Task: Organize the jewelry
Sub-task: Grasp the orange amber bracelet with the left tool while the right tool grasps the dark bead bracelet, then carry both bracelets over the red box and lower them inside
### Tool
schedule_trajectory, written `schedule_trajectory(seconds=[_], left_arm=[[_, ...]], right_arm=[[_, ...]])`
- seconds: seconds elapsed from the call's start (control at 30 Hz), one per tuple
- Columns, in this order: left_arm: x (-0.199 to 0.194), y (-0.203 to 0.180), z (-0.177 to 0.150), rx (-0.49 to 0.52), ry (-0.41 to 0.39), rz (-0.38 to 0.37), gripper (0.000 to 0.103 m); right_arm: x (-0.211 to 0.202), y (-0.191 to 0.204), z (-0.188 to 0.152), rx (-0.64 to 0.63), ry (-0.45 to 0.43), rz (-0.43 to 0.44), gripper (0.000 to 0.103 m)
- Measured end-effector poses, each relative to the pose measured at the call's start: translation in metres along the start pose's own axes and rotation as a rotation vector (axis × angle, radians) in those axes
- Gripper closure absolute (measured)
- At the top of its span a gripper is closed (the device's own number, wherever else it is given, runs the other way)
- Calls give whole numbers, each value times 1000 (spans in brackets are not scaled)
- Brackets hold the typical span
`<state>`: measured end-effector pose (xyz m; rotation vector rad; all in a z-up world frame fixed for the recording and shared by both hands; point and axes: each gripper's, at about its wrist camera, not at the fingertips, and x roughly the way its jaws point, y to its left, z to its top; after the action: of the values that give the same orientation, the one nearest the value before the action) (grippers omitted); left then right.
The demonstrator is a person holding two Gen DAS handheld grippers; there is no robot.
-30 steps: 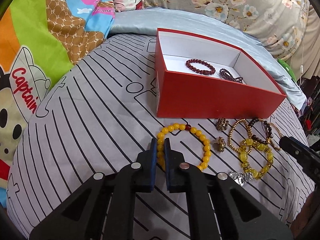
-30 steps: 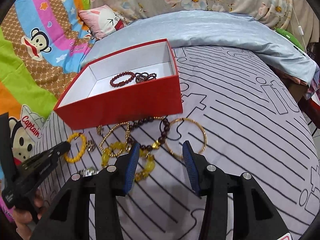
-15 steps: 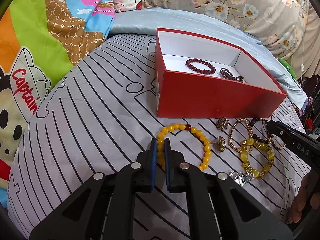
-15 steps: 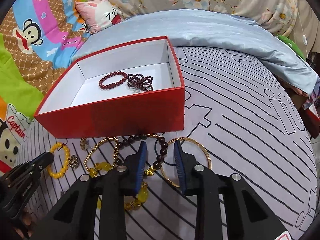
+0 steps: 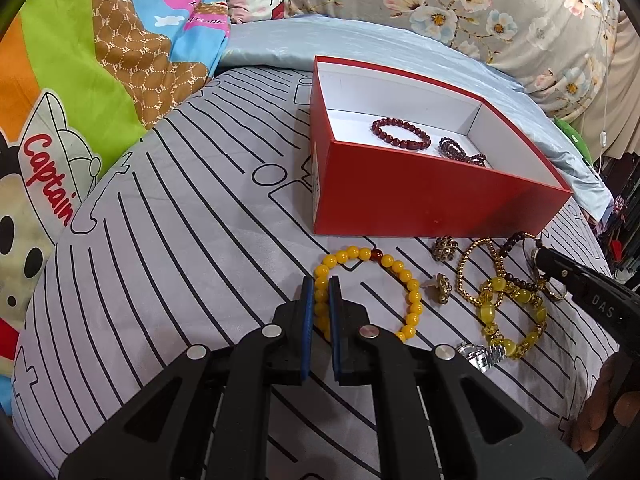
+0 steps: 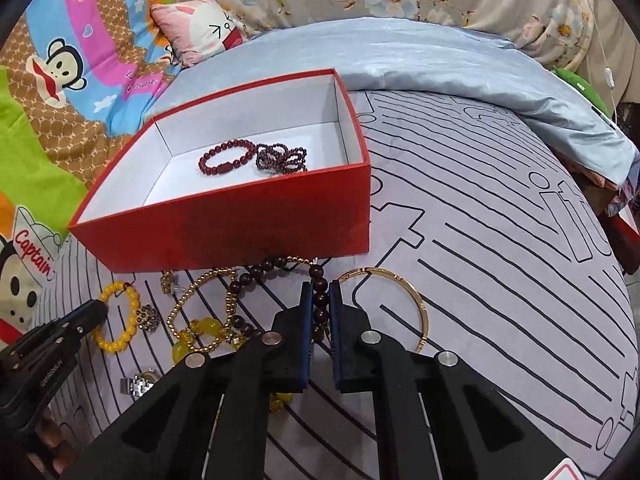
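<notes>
A red box (image 5: 420,196) (image 6: 240,232) with a white inside stands on the bed and holds a dark red bead bracelet (image 5: 400,134) (image 6: 226,158) and a purple bead strand (image 5: 460,152) (image 6: 282,158). My left gripper (image 5: 319,286) is shut on the yellow bead bracelet (image 5: 400,272) (image 6: 120,320), which lies on the sheet. My right gripper (image 6: 319,290) is shut on the dark brown bead bracelet (image 6: 256,272) (image 5: 508,244) just in front of the box.
Loose on the sheet are a gold bangle (image 6: 416,304), a gold bead bracelet (image 6: 200,300) (image 5: 476,276), a yellow stone bracelet (image 5: 512,316), two brooches (image 5: 444,246) (image 5: 440,286) and a silver watch (image 5: 480,354) (image 6: 138,382). Pillows (image 6: 200,32) lie behind.
My right gripper moved forward to the dark brown bracelet and its jaws closed on it. My left gripper stayed shut on the yellow bracelet.
</notes>
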<state>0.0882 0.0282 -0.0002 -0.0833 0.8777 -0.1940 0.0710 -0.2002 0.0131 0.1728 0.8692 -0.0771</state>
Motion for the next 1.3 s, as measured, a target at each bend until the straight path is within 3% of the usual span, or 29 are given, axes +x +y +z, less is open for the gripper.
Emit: schedule_trajectory(seconds=[0.4,0.8,1.03,1.3], left_arm=[[-8,-2,-2,-5,-7,-11,96],[-60,-15,15,16,-71,-70,96],[-89,-33,44,61,-129,-95,96],[-96,-55,98,113,-227,-98,96]], right_arm=[[-39,-10,-2,35,-47,30,96],[-79,-9,7,33,-109,81,96],[-91,-6,27,22,-123,136,95],[-97,12,74,-37,-191,162,95]])
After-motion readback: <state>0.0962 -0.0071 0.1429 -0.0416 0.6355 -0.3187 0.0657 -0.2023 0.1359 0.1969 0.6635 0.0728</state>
